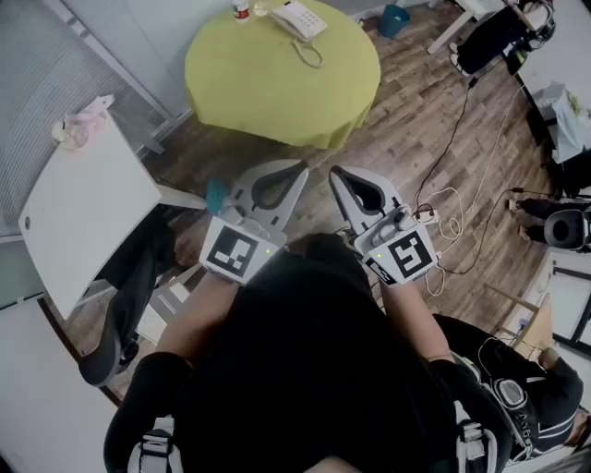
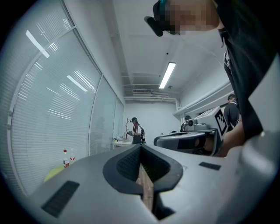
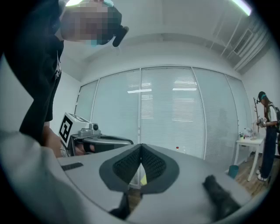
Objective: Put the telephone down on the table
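One round green tbl point(image 1: 249, 83), wood flr point(image 1: 429, 120)

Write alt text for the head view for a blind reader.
Seen from above, a person holds the left gripper and the right gripper side by side, jaws shut and empty, over a wooden floor. Ahead stands a round yellow-green table with a white telephone near its far edge.

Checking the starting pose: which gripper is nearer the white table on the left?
Left. The left gripper hangs just right of the white table; the right gripper sits beyond it, farther off.
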The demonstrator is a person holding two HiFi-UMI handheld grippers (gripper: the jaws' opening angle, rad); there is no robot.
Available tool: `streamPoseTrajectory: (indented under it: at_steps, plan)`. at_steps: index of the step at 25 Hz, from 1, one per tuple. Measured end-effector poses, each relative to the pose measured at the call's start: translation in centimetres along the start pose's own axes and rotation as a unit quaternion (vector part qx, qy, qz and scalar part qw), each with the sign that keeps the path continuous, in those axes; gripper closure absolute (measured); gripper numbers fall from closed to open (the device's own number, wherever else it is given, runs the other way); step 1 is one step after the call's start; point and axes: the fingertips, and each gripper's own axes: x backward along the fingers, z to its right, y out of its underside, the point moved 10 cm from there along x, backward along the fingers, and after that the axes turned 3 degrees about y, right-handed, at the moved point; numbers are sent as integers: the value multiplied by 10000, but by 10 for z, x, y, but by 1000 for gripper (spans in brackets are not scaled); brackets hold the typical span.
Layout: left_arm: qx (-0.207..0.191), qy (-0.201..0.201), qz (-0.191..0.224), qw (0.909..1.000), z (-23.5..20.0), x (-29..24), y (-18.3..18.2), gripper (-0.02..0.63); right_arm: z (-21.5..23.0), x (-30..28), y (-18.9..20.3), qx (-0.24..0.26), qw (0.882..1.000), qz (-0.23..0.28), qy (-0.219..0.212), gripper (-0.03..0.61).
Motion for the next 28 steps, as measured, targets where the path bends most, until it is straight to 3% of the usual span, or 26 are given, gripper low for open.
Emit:
streamPoseTrajectory:
  at_steps: [12,28]
  plan:
    - [131,44,-31,9999,-1,-22,1,601,21,9,3,-164,9996,-73,202,560]
    - [117,-239,-252,9993,-18,-110,-3,601,121,-1,6,-175,9998,-9,-6,560]
